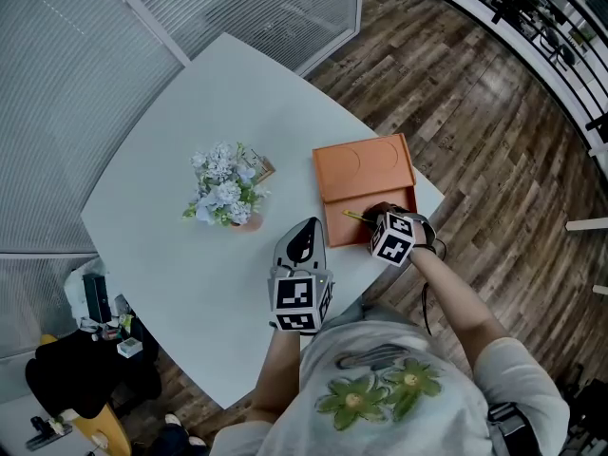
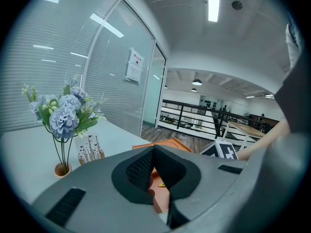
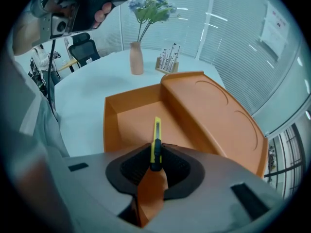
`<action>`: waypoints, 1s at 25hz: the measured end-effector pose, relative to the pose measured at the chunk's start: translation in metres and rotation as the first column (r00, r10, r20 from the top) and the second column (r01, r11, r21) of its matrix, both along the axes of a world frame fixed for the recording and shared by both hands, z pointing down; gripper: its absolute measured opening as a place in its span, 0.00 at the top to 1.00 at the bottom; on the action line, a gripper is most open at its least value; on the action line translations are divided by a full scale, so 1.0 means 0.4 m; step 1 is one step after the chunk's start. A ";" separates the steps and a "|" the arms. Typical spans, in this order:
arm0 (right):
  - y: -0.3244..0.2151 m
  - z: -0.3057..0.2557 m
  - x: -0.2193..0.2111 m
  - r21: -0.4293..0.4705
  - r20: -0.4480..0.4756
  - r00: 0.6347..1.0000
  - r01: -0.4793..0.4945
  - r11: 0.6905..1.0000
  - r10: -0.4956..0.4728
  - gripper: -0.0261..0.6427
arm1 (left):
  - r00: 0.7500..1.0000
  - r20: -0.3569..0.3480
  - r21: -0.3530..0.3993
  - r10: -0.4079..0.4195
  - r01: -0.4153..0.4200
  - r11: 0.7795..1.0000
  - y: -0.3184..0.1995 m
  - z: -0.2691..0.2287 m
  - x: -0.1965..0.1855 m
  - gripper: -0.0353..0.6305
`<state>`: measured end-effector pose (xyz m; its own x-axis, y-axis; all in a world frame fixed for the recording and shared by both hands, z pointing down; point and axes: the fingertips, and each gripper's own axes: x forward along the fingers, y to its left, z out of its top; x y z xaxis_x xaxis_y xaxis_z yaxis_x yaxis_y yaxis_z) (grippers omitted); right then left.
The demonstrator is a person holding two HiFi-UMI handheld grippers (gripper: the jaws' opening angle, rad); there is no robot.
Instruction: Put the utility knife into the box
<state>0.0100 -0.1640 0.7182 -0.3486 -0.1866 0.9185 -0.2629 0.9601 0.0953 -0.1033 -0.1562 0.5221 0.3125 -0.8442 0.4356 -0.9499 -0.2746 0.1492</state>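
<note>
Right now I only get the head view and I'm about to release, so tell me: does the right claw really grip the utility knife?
Observer: Yes, the right claw is clamped on the utility knife at its black part, yellow end pointing ahead.
Operator: Pointing at what?
Observer: Into the open compartment of the orange box.
Operator: And the other one?
Observer: The left claw is shut with nothing in it.

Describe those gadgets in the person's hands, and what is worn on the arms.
The left gripper and right gripper are grey shells with dark ribbed pads, each bearing a cube of black-and-white square markers. The person wears a pale short-sleeved shirt with green flowers.
</note>
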 end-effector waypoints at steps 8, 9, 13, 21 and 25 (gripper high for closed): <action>0.000 0.023 0.012 -0.022 -0.032 0.999 -0.005 1.000 0.004 0.85 | 1.000 -0.005 -0.003 -0.004 0.004 1.000 -0.002 0.001 -0.007 0.94; 0.000 0.027 0.013 -0.025 -0.037 0.999 -0.006 1.000 0.005 0.85 | 1.000 -0.007 -0.003 -0.004 0.004 1.000 -0.002 0.002 -0.008 0.95; -0.002 0.032 0.011 -0.031 -0.042 0.999 -0.007 1.000 0.006 0.85 | 1.000 -0.011 -0.002 -0.005 0.005 1.000 -0.002 0.003 -0.011 0.94; 0.004 0.032 0.013 -0.041 -0.037 0.999 -0.009 0.999 0.008 0.84 | 1.000 -0.015 -0.002 -0.001 0.001 1.000 0.003 -0.001 -0.005 0.95; 0.003 0.020 0.013 -0.048 -0.027 1.000 -0.010 0.999 0.009 0.78 | 1.000 -0.018 0.002 0.001 -0.001 1.000 0.006 -0.005 -0.007 0.95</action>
<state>0.0154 -0.1629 0.7261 -0.3222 -0.1451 0.9355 -0.2701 0.9612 0.0560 -0.1060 -0.1539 0.5201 0.3209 -0.8446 0.4285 -0.9469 -0.2758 0.1654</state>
